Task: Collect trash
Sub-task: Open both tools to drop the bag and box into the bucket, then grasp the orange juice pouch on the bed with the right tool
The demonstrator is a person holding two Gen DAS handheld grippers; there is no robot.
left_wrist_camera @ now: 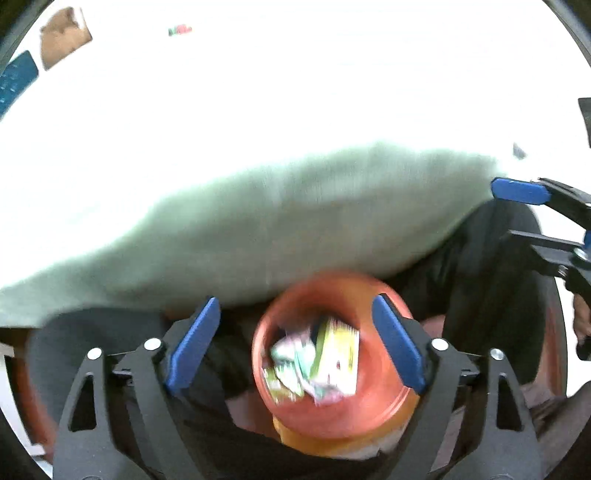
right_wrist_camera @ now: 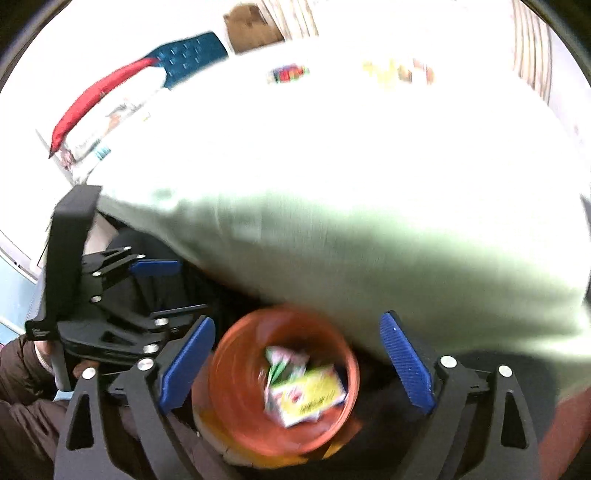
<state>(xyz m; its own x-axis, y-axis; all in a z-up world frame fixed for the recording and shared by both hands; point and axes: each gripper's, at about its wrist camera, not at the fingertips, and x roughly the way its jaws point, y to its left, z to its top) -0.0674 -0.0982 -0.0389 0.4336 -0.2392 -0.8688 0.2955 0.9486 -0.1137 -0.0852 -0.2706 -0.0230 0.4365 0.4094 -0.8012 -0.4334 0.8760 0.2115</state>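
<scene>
Both views are blurred. The orange bucket (left_wrist_camera: 332, 369) sits low in the frame beneath a pale green cloth (left_wrist_camera: 258, 229) hanging off the tabletop (left_wrist_camera: 295, 92), with crumpled wrappers (left_wrist_camera: 317, 362) inside it. The left tongs (left_wrist_camera: 295, 343) and right tongs (right_wrist_camera: 297, 365) both stand wide apart above the bucket, gripping nothing. More wrappers (right_wrist_camera: 288, 74) lie far off on the tabletop, a cardboard box (right_wrist_camera: 251, 26) beyond.

Bin: an orange round bucket (left_wrist_camera: 332, 413), standing upright with its mouth open to the top, low down below the edge of a pale green cloth.
Trash inside: crumpled wrappers (left_wrist_camera: 317, 362) lying at the bottom, white, green and pink.
Biggest piece: a yellow packet (right_wrist_camera: 314, 397) with dark print, lying tilted on top.
</scene>
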